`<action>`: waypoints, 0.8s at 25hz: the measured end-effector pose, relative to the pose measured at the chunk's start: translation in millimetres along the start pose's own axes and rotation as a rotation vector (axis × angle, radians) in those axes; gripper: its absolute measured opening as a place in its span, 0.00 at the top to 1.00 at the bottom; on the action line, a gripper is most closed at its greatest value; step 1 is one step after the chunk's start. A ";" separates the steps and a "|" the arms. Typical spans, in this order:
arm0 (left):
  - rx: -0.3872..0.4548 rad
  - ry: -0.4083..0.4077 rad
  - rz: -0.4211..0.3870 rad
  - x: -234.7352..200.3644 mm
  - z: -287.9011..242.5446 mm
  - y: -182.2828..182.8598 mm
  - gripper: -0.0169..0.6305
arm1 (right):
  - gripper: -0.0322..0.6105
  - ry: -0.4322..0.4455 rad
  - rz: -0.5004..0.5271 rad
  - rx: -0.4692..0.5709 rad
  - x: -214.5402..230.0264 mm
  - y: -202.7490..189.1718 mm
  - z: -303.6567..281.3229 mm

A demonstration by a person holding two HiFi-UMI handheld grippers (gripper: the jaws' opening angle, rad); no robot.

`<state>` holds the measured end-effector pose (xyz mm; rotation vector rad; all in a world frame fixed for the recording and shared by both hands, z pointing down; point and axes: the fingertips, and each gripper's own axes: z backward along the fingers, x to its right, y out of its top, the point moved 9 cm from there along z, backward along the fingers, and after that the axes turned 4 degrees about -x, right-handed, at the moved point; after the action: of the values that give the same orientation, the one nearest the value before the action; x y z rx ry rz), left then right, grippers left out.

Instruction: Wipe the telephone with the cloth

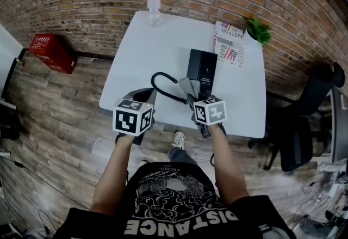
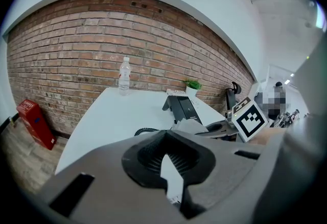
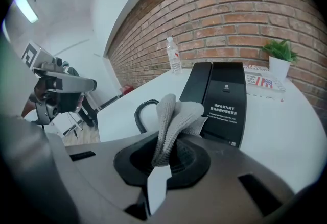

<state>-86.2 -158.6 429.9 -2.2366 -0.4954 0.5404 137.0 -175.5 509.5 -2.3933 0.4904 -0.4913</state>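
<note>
Right gripper (image 3: 162, 166) clamps the grey cloth (image 3: 176, 113); telephone (image 3: 225, 100) lies just ahead, lengthwise away from it; left gripper (image 1: 140, 96) farther.

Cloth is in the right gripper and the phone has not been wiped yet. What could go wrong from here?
1. The cloth is pinched only by a bunched fold in the right gripper; dragging could pull it free.
2. The telephone stands unbraced, with the left gripper shut and off it, so a wipe might slide it across the table.
3. The coiled cord lies beside it and could snag.
</note>
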 end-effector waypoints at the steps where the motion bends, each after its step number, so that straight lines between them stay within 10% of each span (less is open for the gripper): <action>1: 0.001 -0.001 -0.001 0.4 -0.8 0.8 0.96 | 0.93 -0.002 0.004 0.011 -0.1 3.0 3.3; 20: 0.024 0.008 -0.014 -2.9 -26.0 33.2 0.96 | 0.93 -0.091 0.121 0.210 48.0 104.5 59.7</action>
<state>-69.1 -196.3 421.4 -2.2105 -0.4978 0.5265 182.7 -242.9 408.8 -2.1599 0.5134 -0.3591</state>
